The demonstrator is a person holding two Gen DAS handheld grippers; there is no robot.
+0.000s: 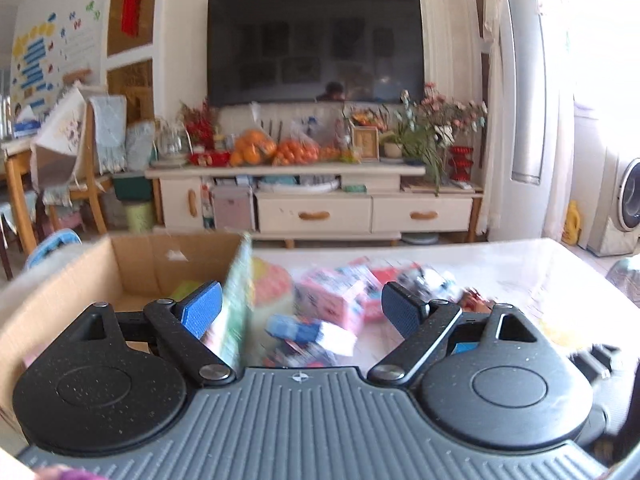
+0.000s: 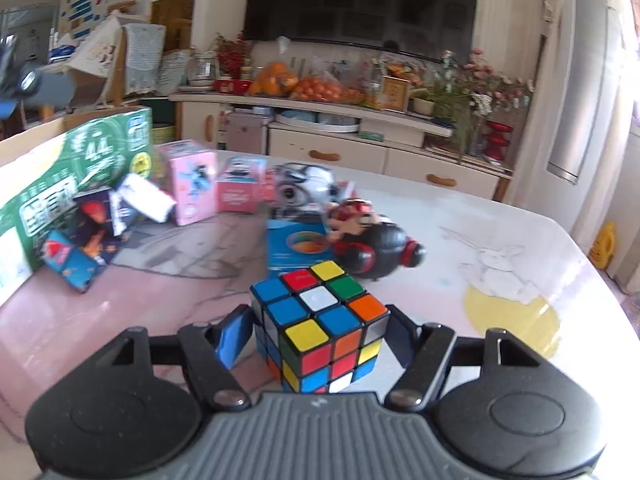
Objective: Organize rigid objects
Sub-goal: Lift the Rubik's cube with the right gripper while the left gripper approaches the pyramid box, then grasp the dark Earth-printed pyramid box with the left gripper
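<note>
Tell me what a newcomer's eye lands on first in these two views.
The multicoloured puzzle cube comes first: it sits clamped between the blue pads of the right hand-held gripper, low and central in the right wrist view. Behind it, pink, blue and green boxes lie jumbled on the pale marble-pattern table. In the left wrist view, the left hand-held gripper stands open beside a brown cardboard box.

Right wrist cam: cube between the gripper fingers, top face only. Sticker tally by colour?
Rubik's cube, top face:
Blue: 3
Yellow: 2
Red: 1
Green: 1
White: 1
Orange: 1
Total: 9
</note>
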